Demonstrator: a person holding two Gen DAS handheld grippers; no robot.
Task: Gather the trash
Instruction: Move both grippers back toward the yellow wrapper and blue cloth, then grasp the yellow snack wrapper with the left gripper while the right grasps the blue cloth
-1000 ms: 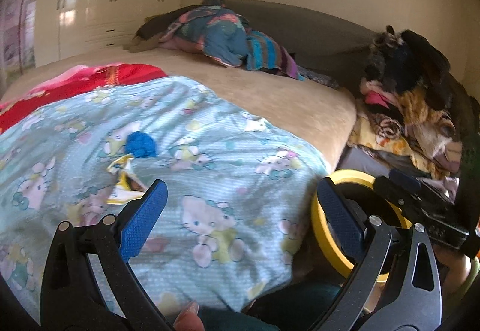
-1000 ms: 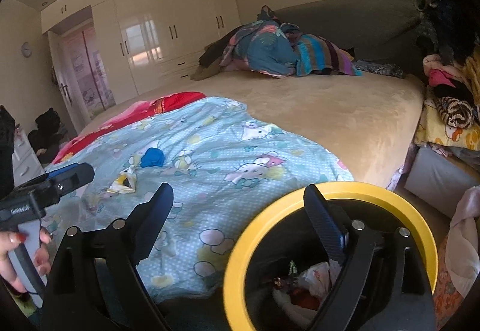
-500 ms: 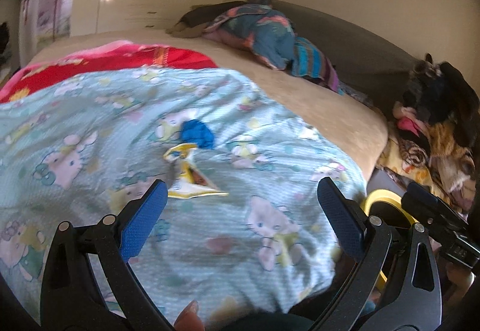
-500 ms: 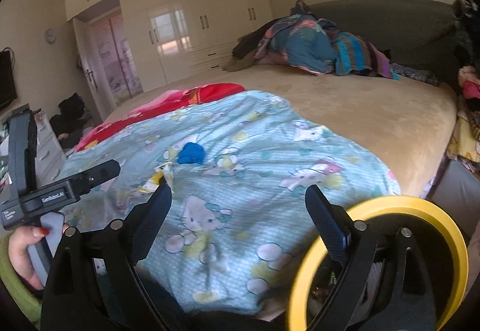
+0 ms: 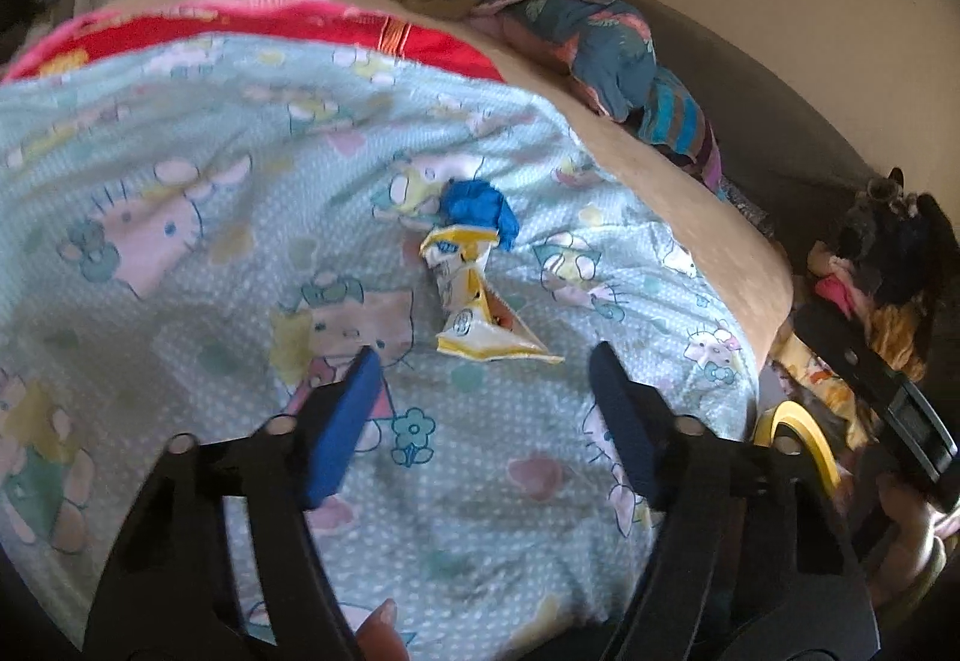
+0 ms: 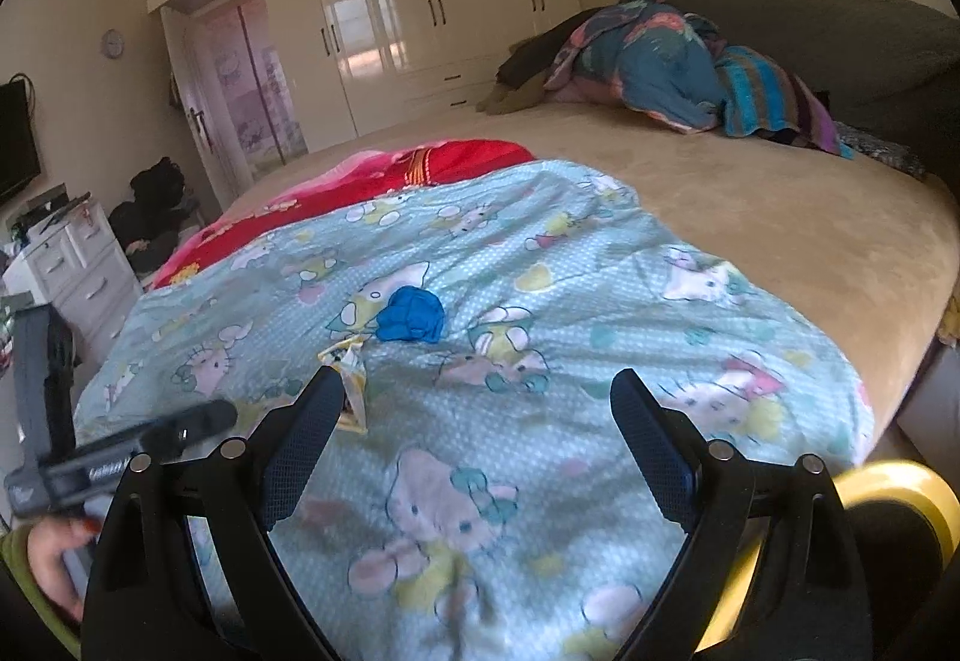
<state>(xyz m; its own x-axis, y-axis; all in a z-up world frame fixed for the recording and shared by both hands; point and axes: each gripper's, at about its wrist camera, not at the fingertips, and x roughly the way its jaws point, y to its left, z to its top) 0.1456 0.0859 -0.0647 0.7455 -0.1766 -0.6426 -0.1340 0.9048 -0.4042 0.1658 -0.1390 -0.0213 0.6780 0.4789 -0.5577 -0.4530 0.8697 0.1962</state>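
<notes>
A yellow and white crumpled wrapper [image 5: 474, 301] lies on the light blue cartoon blanket [image 5: 240, 253], with a crumpled blue scrap [image 5: 477, 208] just beyond it. My left gripper [image 5: 483, 361] is open and empty, hovering just in front of the wrapper. In the right wrist view the wrapper [image 6: 351, 379] sits by my left fingertip and the blue scrap [image 6: 413, 314] lies further on. My right gripper [image 6: 474, 391] is open and empty above the blanket. A yellow-rimmed black bin [image 6: 888, 517] stands at the bed's near right corner; its rim also shows in the left wrist view [image 5: 798, 436].
The beige bed [image 6: 750, 193] carries a red blanket [image 6: 384, 175] and a heap of clothes [image 6: 672, 61] by the dark headboard. More clothes are piled right of the bed [image 5: 882, 265]. White wardrobes [image 6: 420, 13] and a drawer unit [image 6: 72, 265] stand beyond.
Both grippers have swung left, away from the bin and over the blanket. The left gripper has come close to the wrapper. The bin has slid to the right edge of both views.
</notes>
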